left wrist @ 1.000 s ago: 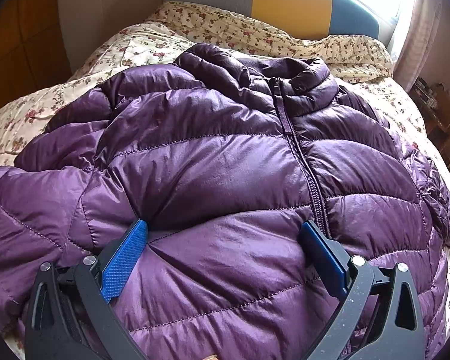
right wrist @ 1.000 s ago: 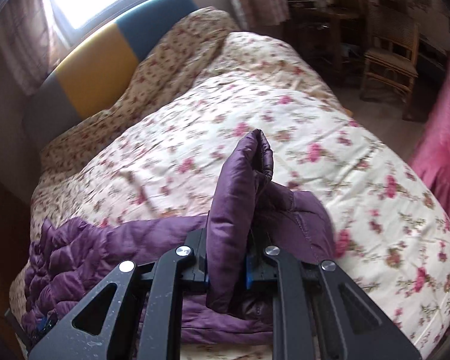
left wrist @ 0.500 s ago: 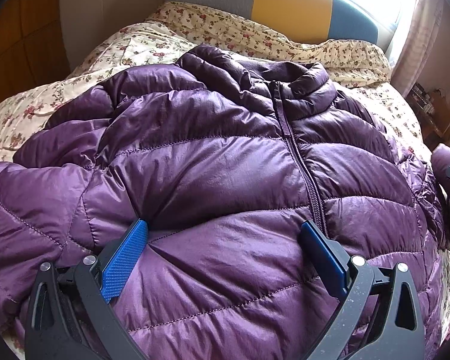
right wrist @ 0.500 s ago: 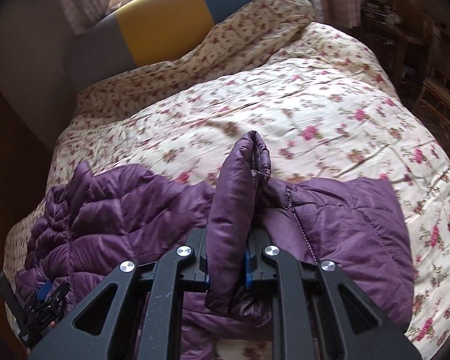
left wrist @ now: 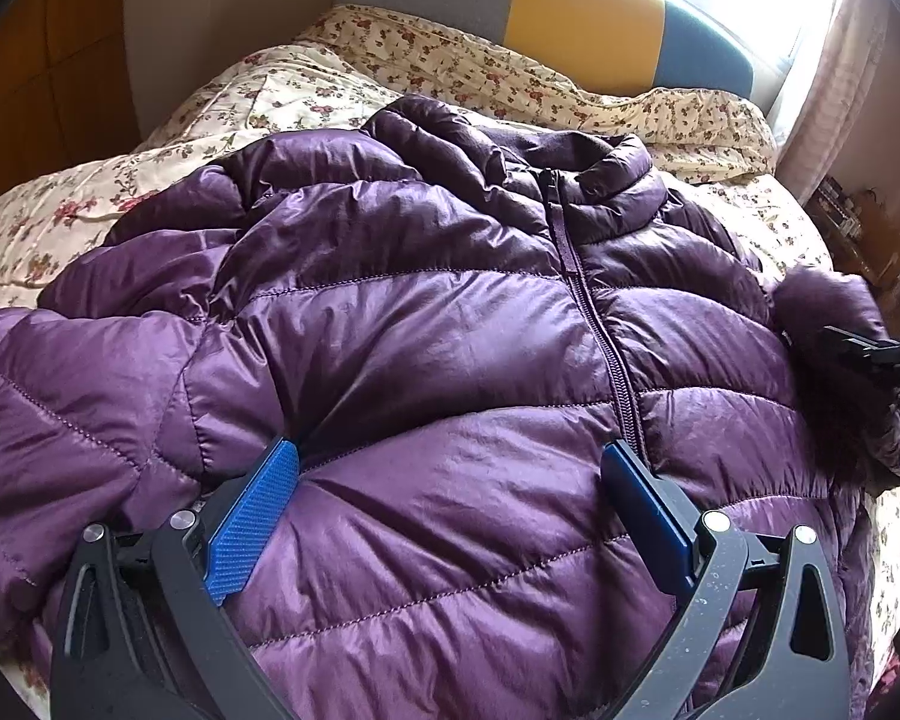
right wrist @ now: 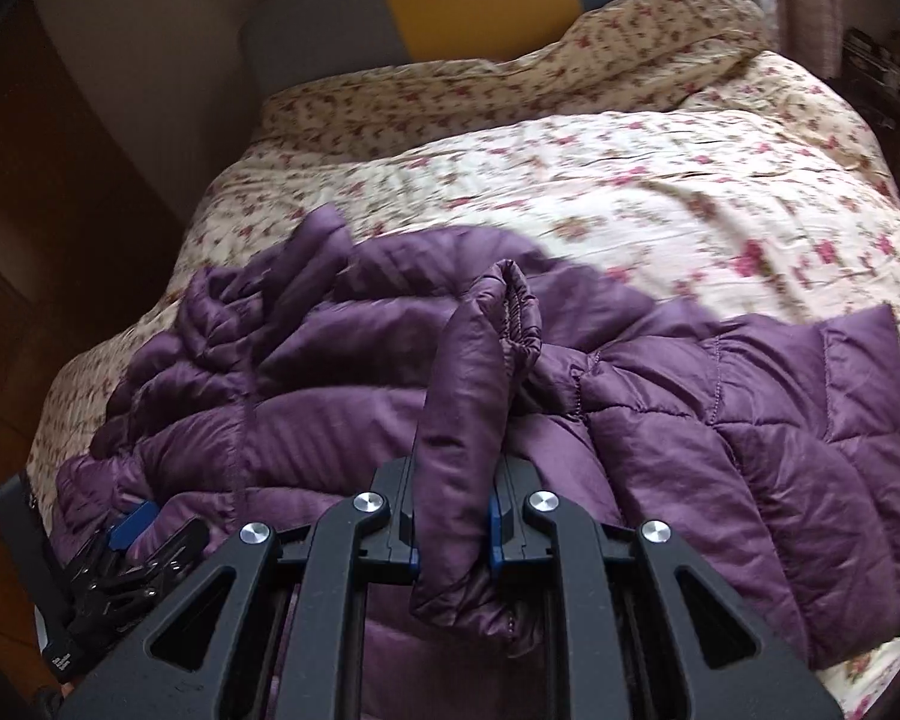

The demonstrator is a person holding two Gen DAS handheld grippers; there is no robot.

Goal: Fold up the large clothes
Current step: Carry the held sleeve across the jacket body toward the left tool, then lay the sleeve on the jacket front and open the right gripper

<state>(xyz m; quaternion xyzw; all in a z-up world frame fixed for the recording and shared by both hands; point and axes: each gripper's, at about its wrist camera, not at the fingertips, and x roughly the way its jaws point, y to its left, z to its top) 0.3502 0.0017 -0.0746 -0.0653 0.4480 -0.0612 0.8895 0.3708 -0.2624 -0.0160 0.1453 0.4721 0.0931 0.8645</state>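
Purple down jacket (left wrist: 426, 372), zipped, front up on the floral bedspread (right wrist: 570, 180): sleeve-fold step, right gripper (right wrist: 453, 531) clenched on the sleeve cuff (right wrist: 480, 396), left gripper (left wrist: 450, 510) spread wide, pads resting on the hem; next, I judge, lay the cuff across the chest.

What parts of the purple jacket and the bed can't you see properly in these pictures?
- Left wrist view: the purple jacket has its hem hidden behind the left gripper and cut off by the bottom edge.
- Left wrist view: the sleeve held by the right gripper is blurred and half off the right edge.
- Right wrist view: the flowered quilt is smeared by motion.
- Both views: the jacket's back is hidden, lying face-up.
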